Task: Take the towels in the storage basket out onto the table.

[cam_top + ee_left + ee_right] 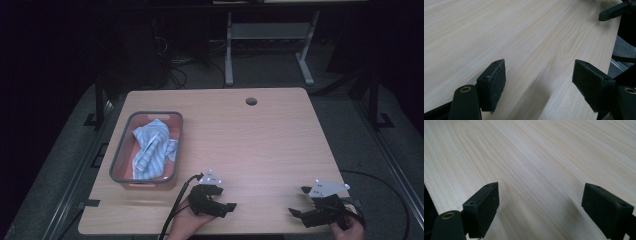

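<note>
Striped blue and white cloth point(152, 148) lies bunched in the grey bin point(118, 150) at the left of the wooden table point(260, 140). Left gripper point(226, 207) and right gripper point(296, 214) rest low at the near edge, jaws wide apart, holding nothing, probably getting ready. Nothing stands between them and the bin

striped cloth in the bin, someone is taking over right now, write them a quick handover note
Left tool: open, empty, low over the table's near edge.
Right tool: open, empty, also at the near edge.
Striped cloth: crumpled inside the grey bin on the table's left side, touched by neither tool.
Done: nothing visible with the cloth.
Left: probably reach into the bin and grasp the cloth.
</note>
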`<state>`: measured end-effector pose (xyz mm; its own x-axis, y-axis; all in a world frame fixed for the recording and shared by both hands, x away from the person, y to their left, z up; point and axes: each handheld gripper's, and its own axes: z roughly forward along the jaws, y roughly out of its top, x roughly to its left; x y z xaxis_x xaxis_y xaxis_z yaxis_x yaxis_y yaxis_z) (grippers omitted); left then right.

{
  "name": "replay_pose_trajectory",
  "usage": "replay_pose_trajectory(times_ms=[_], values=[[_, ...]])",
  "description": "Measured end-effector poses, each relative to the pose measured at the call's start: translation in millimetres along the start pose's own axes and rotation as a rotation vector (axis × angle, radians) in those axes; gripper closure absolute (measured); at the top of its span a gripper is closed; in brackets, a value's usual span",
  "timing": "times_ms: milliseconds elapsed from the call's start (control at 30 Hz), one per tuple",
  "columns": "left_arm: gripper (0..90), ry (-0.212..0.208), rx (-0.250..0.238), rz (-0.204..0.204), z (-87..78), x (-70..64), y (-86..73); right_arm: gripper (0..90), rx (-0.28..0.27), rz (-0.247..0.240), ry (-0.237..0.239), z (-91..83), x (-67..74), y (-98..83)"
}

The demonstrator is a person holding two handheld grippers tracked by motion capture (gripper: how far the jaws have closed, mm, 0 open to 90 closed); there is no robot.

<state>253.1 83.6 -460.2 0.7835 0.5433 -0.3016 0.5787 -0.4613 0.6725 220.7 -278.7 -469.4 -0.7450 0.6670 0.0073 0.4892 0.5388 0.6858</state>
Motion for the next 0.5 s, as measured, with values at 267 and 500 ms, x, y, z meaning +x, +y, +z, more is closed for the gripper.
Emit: replay_pose_trajectory(times_ms=[267,500], values=[[26.1,-0.004,-0.019,-0.014,-3.4,1.5,16.5,13.9,-0.01,0.003,-0.002,-0.5,0.8,1.9],[25.6,0.006,-0.006,0.001,-9.2,1.3,27.2,13.8,-0.008,0.006,-0.003,1.0,0.0,2.9]])
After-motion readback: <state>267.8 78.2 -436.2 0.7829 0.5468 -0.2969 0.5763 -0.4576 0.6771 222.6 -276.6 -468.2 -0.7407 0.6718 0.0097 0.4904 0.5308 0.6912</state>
